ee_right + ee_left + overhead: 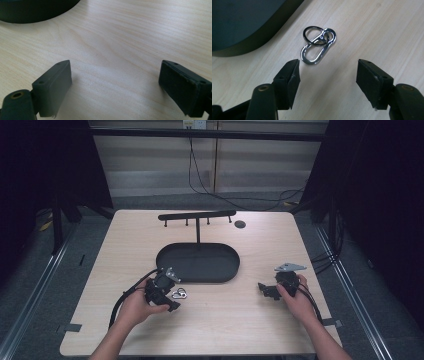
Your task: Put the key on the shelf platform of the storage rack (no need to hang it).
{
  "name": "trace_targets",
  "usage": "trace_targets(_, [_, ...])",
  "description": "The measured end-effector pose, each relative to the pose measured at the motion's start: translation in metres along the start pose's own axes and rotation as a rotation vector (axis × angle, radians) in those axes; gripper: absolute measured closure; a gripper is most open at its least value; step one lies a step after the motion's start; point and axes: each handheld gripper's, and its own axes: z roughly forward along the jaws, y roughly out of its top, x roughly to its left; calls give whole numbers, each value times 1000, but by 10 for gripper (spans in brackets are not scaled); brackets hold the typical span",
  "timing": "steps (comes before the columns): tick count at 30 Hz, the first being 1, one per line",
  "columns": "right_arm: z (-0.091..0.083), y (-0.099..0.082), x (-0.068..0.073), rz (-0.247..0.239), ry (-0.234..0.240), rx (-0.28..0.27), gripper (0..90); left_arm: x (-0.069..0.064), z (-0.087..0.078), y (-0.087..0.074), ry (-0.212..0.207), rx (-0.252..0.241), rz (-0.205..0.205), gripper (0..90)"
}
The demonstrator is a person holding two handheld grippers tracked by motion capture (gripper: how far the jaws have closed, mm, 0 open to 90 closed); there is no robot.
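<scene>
Lying flat on the pale wooden table (250,320), the silver carabiner clip (318,46) sits just off the near rim of the black oval tray (198,261), at about seven o'clock from the tray's middle in the high view. A dark key ring (313,35) is looped through the clip's narrow end and rests on the wood touching it.

In the left gripper view the clip lies ahead of the tips, toward twelve o'clock and a little left of the midline, with the tray's dark wall filling the ten o'clock corner. The left gripper (328,71) stands with its jaws partly spread, nothing between the pads, and the clip beyond them rather than inside the gap. In the high view this gripper (167,295) is held in the person's left hand (135,307), just beside the clip at about nine o'clock from it, its cable curling away toward eight o'clock.

The right gripper (115,75) has its jaws wide apart over bare wood, holding nothing; a piece of the tray's wall shows at eleven o'clock in its view. From above, that gripper (267,290) sits in the person's right hand (295,295), well apart from the clip, at about four o'clock from the tray.

A black rack (197,215) with short pegs stands at twelve o'clock behind the tray, and a small dark disc (240,224) lies near its right end.
</scene>
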Motion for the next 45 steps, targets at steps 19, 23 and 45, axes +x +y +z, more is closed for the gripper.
trace_targets(19, [0,0,0,-1,0,0,109,14,14,21,-8,91,-6,451])
trace_targets(23, [0,0,0,0,0,0,109,13,17,22,-14,105,-1,456])
trace_targets(45, [0,0,0,-1,0,-1,109,11,24,39,2,196,38,530])
